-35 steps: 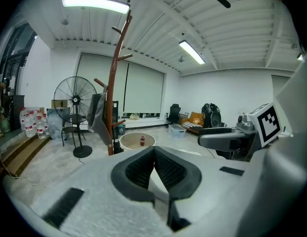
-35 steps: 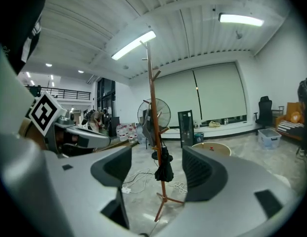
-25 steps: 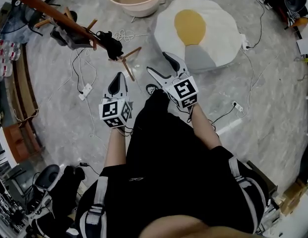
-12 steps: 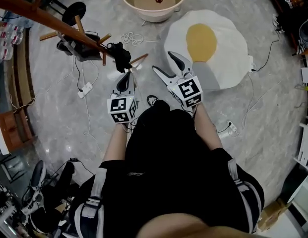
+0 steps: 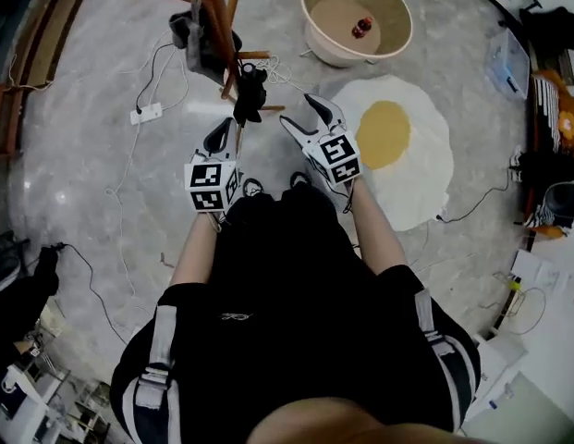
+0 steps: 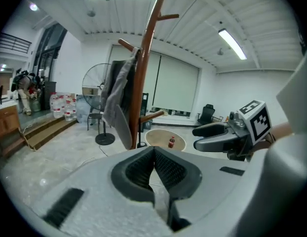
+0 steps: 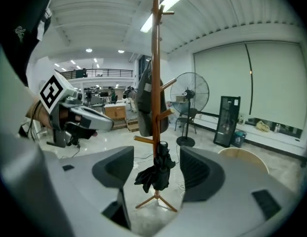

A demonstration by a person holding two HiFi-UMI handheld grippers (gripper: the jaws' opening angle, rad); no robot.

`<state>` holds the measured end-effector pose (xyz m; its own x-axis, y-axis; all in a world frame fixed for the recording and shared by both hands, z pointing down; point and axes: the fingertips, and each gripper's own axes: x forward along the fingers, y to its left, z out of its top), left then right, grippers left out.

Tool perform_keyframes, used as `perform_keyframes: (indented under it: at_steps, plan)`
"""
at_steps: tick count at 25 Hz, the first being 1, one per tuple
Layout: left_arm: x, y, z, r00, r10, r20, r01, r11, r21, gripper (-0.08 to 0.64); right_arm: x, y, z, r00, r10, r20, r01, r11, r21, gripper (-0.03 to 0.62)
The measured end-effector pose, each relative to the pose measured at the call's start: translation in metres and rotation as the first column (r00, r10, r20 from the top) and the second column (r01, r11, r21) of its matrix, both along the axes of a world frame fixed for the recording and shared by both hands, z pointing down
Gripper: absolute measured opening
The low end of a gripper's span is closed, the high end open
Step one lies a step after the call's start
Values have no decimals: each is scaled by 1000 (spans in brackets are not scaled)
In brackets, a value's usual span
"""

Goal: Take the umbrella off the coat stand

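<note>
A tall brown wooden coat stand (image 7: 155,58) has a small black umbrella (image 7: 160,173) hanging low on its pole, folded up with floppy cloth. It stands on a shiny grey floor (image 5: 92,183) near a fried-egg rug (image 5: 425,169) and a round tub (image 5: 342,59). The right gripper (image 5: 301,118) has its fingers apart and empty, and they have just been closing a little; the left gripper (image 5: 222,139) has its fingers together

L gripper (image 5: 224,129): jaws shut, empty. R gripper (image 5: 298,111): jaws apart, just been closing, nothing btwn them. L forearm (image 5: 196,248), R forearm (image 5: 368,234): extended fwd, side by side. Both grippers tilted slightly down.
</note>
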<state>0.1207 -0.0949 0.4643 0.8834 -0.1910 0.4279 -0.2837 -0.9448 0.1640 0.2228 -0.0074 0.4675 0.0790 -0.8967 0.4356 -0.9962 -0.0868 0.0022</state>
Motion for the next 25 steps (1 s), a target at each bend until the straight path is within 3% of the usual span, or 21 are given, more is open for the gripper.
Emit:
perform_keyframes:
  at_steps: [3,5,11,21,25]
  plan:
    - [-14,-20,8,993,-117,-6,117,993,9,2,5,-24,20,996,-84,19,84,996,-38,288]
    - [-26,-35,15,977,-213,-12,214,977,14,3,5,-38,32,991,-132,30,133,990,-50,288]
    - [-60,-25,49,885,-466,-2,466,884,-32,3,6,-48,73,951,-302,72,309,943,-123,299]
    - [-89,7,111,796,-602,55,603,798,5,3,20,-78,144,933,-343,114,355,926,-125,322]
    - [-85,12,138,783,-618,74,619,785,14,3,20,-94,173,924,-361,128,377,917,-131,331]
